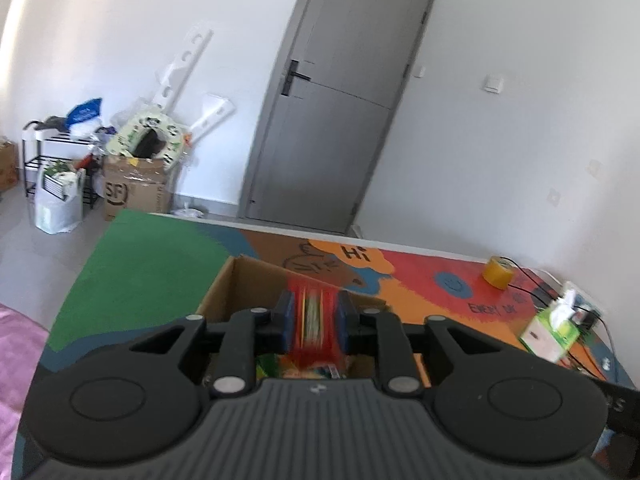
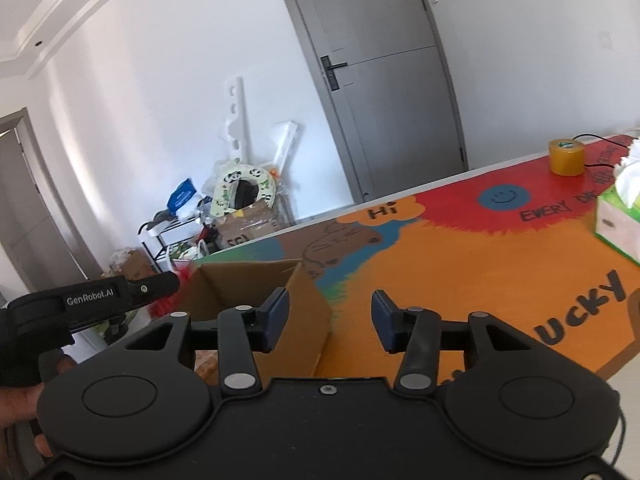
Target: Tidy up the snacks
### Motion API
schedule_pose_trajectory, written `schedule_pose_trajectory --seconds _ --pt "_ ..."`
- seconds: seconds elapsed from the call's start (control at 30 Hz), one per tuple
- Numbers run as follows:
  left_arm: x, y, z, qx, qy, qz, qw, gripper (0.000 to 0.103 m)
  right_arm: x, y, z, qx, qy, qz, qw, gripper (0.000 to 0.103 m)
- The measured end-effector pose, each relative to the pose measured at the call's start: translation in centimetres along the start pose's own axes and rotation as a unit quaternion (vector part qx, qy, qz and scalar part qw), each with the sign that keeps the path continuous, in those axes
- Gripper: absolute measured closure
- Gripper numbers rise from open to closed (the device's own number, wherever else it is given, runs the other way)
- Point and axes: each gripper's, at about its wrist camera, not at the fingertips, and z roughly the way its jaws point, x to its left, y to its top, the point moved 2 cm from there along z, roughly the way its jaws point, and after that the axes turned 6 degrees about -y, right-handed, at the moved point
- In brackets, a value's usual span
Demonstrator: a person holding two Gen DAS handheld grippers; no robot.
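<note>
Between the blue pads of the left gripper (image 1: 313, 320), nearly closed, sits a blurred red snack packet (image 1: 312, 322), pinched above the open cardboard box (image 1: 224, 292) with more packets inside. Right gripper (image 2: 329, 322) stands half open and empty over the box's right wall. Beyond, the painted table (image 2: 480, 264) carries a tape roll (image 2: 566, 157) and tissue box (image 2: 618, 224) far right.

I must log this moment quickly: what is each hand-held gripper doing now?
Left hand-held gripper: closed on a red crinkly snack packet, over the brown cardboard box.
Right hand-held gripper: open, holding nothing.
</note>
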Motion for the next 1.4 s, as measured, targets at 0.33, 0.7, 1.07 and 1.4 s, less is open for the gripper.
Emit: schedule_pose_trajectory --seconds 0.33,0.7,1.07,1.4 --pt "0.6 -0.8 -0.7 0.011 0.026 -0.007 0.9996 0.063 -0.2 -0.3 0.1 0.011 0.008 0.0 1.0 0.054" --pt "-0.3 -1.1 -2.6 0.018 0.033 0.008 0.9992 0.031 0.0 -0.5 -1.3 0.013 0.014 -0.006 1.0 0.041" --pt "-2.2 -2.3 -4.4 0.039 0.032 0.027 0.9984 0.009 -1.3 -0.7 -4.2 0.013 0.019 0.006 1.0 0.008" --pt "-3.7 -3.3 -6.5 0.055 0.023 0.036 0.9976 0.003 -2.9 -1.6 -7.4 0.018 0.008 0.02 1.0 0.0"
